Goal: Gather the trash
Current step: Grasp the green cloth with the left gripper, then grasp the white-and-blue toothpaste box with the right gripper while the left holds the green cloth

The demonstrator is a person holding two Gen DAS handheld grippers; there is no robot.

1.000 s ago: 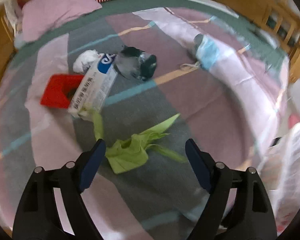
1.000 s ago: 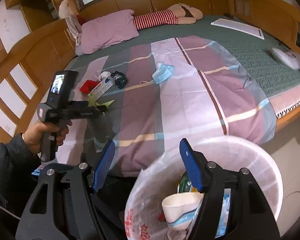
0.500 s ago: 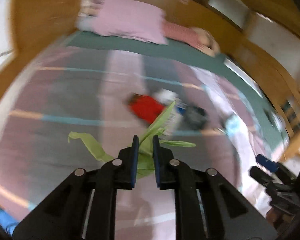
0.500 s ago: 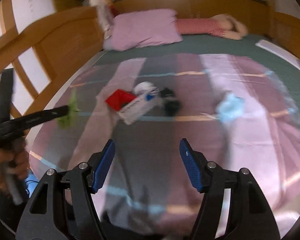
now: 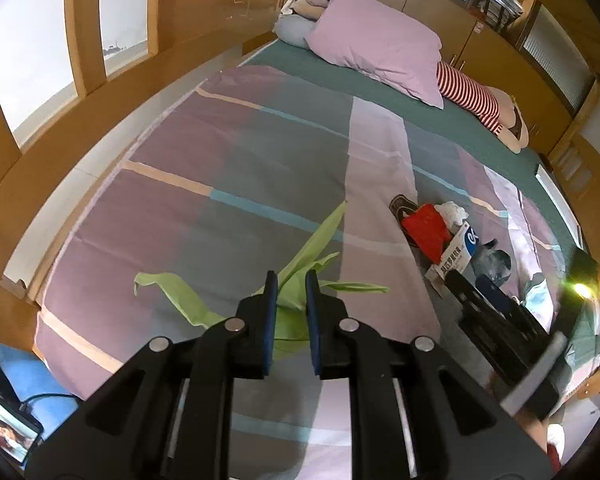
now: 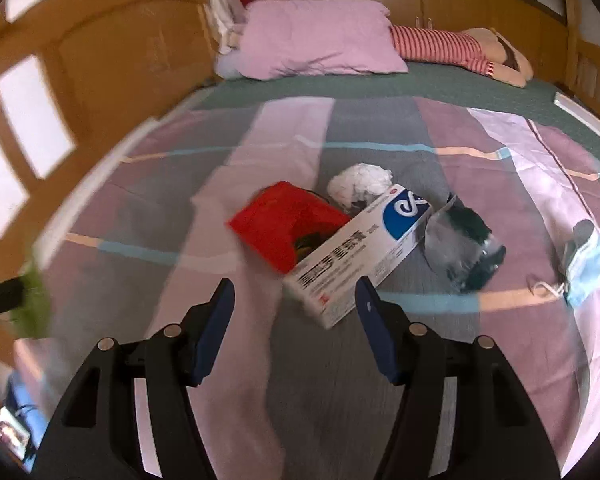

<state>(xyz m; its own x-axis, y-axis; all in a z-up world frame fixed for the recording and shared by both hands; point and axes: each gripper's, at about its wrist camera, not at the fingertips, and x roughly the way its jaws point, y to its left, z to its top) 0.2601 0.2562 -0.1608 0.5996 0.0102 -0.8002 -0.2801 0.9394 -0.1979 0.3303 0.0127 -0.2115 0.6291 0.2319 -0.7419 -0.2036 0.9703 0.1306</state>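
- Striped bed cover (image 5: 260, 168) fills both views.
- Left tongs (image 5: 291, 280) clamp green wrapper (image 5: 300, 264), strips splayed outward.
- Right tongs (image 6: 294, 294), closing slightly, stand apart, empty; white box (image 6: 360, 260) just ahead, long axis running up-right.

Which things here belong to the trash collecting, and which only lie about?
Part of the job:
- green wrapper, held in left gripper
- white box
- red packet
- crumpled tissue
- clear bag
- face mask
- right gripper, open

Just lying about:
- pink pillow
- striped doll
- quilt
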